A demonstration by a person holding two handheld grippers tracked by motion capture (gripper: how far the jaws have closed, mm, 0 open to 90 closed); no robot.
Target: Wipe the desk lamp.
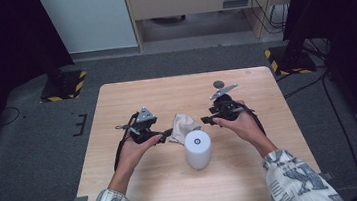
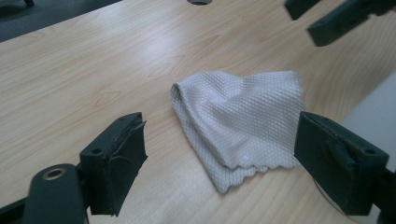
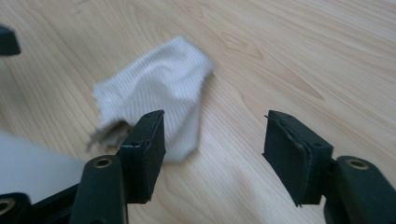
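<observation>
A crumpled white cloth [image 1: 183, 125] lies on the wooden table [image 1: 155, 90], between the two grippers. My left gripper [image 1: 167, 133] is open at the cloth's left side. In the left gripper view the cloth [image 2: 238, 121] lies flat between the wide jaws of that gripper [image 2: 222, 140]; the right jaw overlaps its edge, and neither pad presses it. My right gripper [image 1: 206, 120] is open to the right of the cloth. In the right gripper view that gripper [image 3: 215, 140] has bare wood between its jaws, with the cloth [image 3: 159, 88] ahead and to the left.
A white upright cylinder [image 1: 198, 148] stands just in front of the cloth, near both grippers. A small dark disc [image 1: 218, 83] lies at the table's far side. The other gripper [image 2: 336, 18] shows at the top right of the left gripper view.
</observation>
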